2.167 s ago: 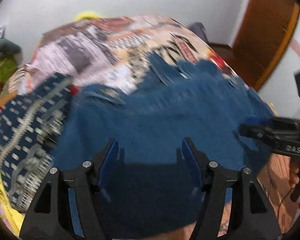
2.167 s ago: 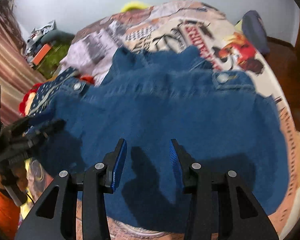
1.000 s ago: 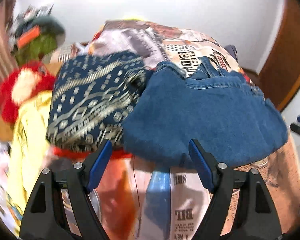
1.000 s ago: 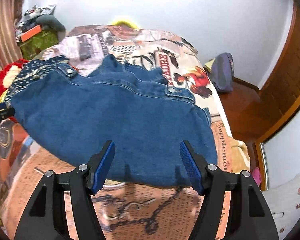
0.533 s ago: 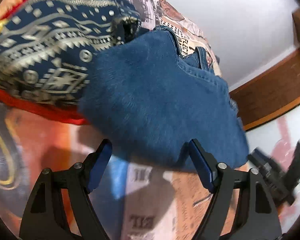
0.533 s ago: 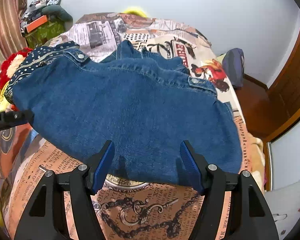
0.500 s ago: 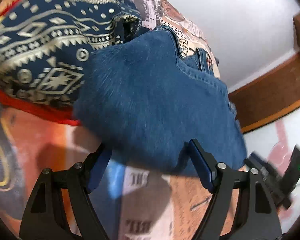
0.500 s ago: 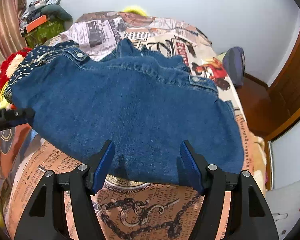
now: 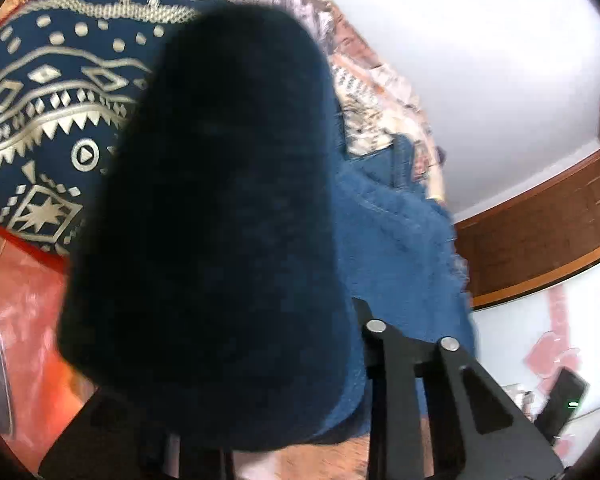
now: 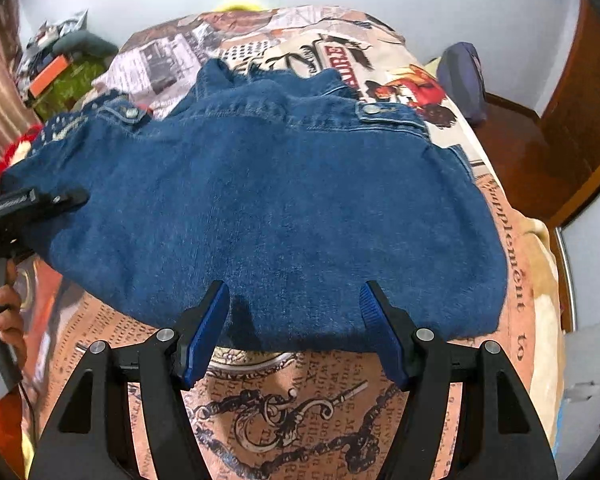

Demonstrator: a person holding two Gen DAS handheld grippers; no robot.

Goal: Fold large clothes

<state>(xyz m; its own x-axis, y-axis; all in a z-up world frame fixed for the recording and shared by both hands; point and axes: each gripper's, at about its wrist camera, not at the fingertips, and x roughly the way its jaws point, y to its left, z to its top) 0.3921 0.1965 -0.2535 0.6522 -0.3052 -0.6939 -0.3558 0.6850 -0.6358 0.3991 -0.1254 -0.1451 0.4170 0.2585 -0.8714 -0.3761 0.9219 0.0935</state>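
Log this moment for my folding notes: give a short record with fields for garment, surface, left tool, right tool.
garment: blue denim jacket, spread flat
surface: newspaper-print bedspread
left tool: jaws have just been closing, denim bunched between them at the jacket's left edge
right tool: open, over the jacket's near hem, gripping nothing

Left wrist view was aimed steeply down from hard against the denim garment (image 9: 400, 248); a dark, blurred fold filled most of the frame, the patterned blanket (image 9: 40, 100) to its left. Right wrist view was set farther back near the bed's (image 10: 292, 400) near edge, angled down along its length toward the wall. The denim garment (image 10: 280, 192) and bed were shared by both views.
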